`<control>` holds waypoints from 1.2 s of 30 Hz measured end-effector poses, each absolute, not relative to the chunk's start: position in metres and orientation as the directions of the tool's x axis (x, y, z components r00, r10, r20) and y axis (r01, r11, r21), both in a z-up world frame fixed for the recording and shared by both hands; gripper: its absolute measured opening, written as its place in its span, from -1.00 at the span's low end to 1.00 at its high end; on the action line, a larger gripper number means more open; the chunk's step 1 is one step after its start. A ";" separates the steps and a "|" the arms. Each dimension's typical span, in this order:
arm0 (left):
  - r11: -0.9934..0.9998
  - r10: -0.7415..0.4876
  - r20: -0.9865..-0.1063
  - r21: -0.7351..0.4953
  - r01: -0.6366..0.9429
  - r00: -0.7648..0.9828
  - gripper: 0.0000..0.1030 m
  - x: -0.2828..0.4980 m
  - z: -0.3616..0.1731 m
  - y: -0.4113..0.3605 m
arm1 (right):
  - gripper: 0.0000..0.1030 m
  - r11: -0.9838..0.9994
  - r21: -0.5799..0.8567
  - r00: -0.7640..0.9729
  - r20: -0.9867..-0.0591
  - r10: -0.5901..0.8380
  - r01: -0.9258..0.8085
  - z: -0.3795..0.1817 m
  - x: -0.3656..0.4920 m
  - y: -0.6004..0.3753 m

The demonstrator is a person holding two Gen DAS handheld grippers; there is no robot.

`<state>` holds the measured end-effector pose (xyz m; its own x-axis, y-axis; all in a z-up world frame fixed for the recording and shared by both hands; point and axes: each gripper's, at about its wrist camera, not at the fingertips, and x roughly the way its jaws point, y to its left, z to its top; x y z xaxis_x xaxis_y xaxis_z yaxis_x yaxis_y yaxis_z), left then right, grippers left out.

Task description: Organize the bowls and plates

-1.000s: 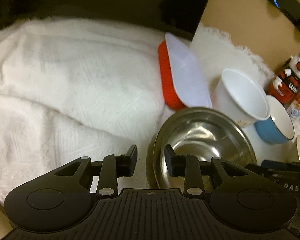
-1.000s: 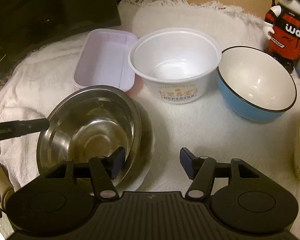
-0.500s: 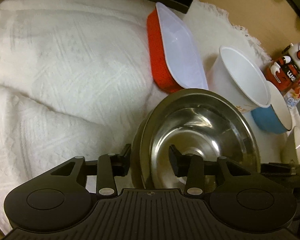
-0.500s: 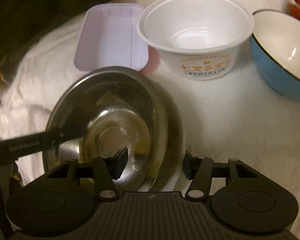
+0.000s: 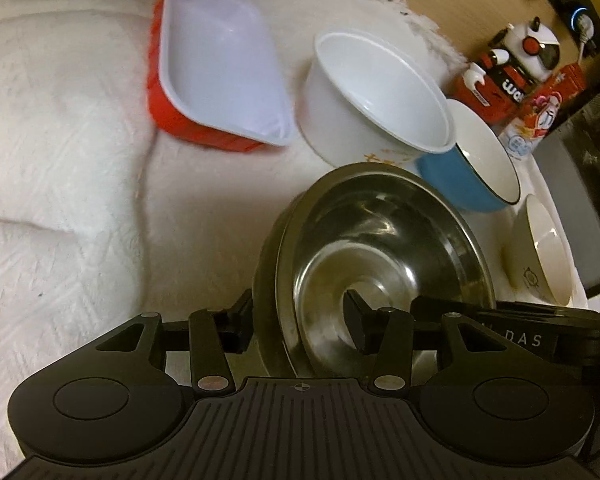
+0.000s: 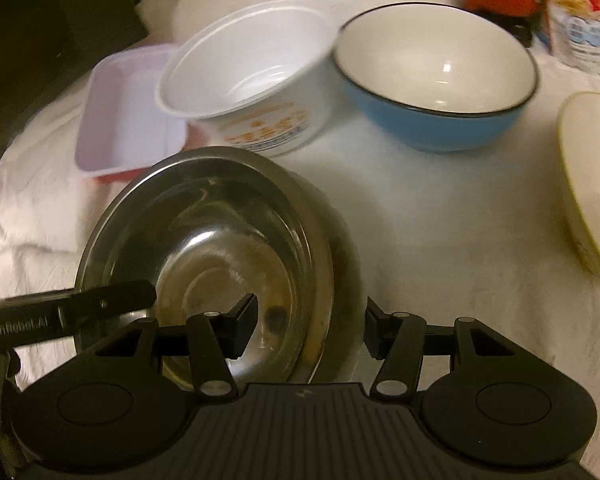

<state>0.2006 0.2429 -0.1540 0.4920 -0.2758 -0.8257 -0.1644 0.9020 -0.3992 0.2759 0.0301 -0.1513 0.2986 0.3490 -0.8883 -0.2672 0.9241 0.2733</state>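
The left gripper (image 5: 300, 326) is seen with its jaws spread wide and just opened further, straddling the near rim of a round stainless-steel bowl (image 5: 380, 256): one finger is outside the wall, the other inside the bowl, and neither pad is seen pressing on the metal. The right gripper (image 6: 310, 326) is set across the opposite rim of the same bowl (image 6: 204, 240) at a middling width, one finger inside and one outside; whether its pads press on the rim cannot be told. The steel bowl is empty and appears nested in a second, darker dish of which only the rim (image 5: 266, 280) is shown.

Beyond it, an empty white plastic tub with orange lettering (image 5: 376, 100) is placed, and to one side of that an empty rectangular tray, red outside and white inside (image 5: 220, 80). On the tub's other side, an empty bowl, blue outside and cream inside with a dark rim (image 6: 436, 76), is seen close beside it. An empty cream bowl with a yellowish rim (image 6: 588, 184) lies towards the cloth's right edge.

Everything is carried on a white textured cloth (image 5: 60, 160), rumpled at its left side and fringed at its far edge. At the far right corner a red, white and black robot figurine (image 5: 508, 68) is stood next to a printed carton (image 5: 540, 120), on a tan surface.
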 end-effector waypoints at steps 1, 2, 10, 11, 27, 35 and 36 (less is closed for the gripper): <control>0.899 -0.283 -0.824 -0.406 -0.163 0.492 -0.03 0.202 -0.154 0.244 | 0.07 0.926 0.273 0.302 -0.888 0.346 -0.259 -0.151 0.276 0.029; 0.895 -0.292 -0.821 -0.416 -0.162 0.491 -0.03 0.202 -0.155 0.245 | 0.07 0.928 0.272 0.306 -0.888 0.344 -0.255 -0.151 0.274 0.028; 0.888 -0.327 -0.812 -0.440 -0.137 0.484 -0.04 0.202 -0.155 0.252 | 0.11 0.949 0.193 0.358 -0.892 0.276 -0.249 -0.150 0.263 0.041; 0.885 -0.330 -0.810 -0.444 -0.140 0.485 -0.05 0.204 -0.155 0.253 | 0.10 0.951 0.187 0.363 -0.892 0.270 -0.247 -0.148 0.261 0.041; 0.824 -0.244 -0.497 -0.559 -0.092 0.833 -0.33 0.166 -0.062 0.207 | 0.46 0.956 0.071 0.685 -0.683 0.254 -0.283 -0.058 0.257 -0.025; 0.915 -0.140 -0.551 -0.390 -0.105 0.823 -0.69 0.188 -0.040 0.093 | 0.46 0.935 0.017 0.671 -0.692 0.266 -0.353 -0.058 0.283 -0.113; 0.933 -0.101 -0.572 -0.338 -0.122 0.814 -0.69 0.194 -0.039 0.080 | 0.46 0.936 0.013 0.678 -0.686 0.264 -0.352 -0.061 0.285 -0.125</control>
<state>0.1935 0.0800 -0.0391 0.8141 -0.1009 -0.5719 -0.1217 0.9333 -0.3378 0.2854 -0.1255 -0.0606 0.6776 0.2641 -0.6864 -0.3518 0.9360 0.0128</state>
